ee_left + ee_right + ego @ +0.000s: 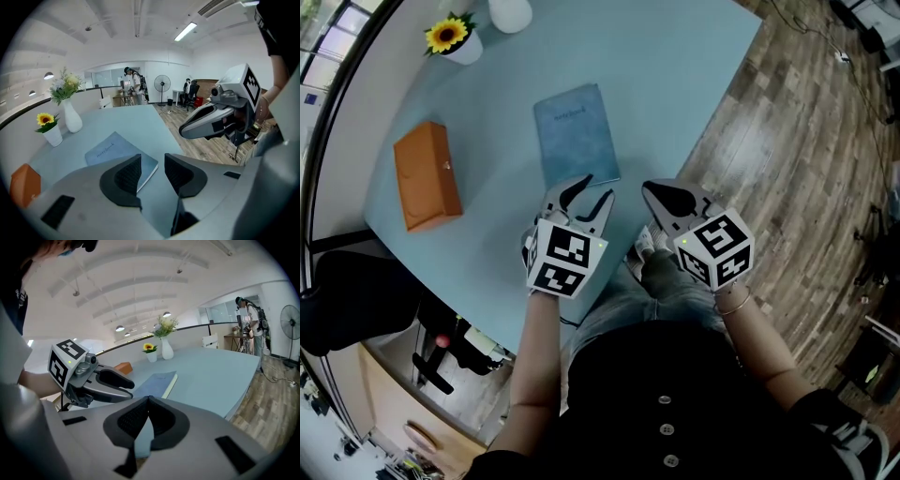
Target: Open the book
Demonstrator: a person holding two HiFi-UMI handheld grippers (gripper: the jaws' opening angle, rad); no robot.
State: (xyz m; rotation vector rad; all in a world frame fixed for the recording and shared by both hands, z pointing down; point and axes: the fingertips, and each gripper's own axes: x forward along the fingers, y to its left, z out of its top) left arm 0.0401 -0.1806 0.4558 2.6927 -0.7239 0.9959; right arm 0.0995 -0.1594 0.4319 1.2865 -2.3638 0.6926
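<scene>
Lying closed and flat, blue book [575,136]; left tongs [592,195] apart, empty; right tongs [654,190] pressed together.

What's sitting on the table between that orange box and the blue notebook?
Nothing. The head view shows only bare light-blue tabletop between the orange box and the closed notebook.
</scene>
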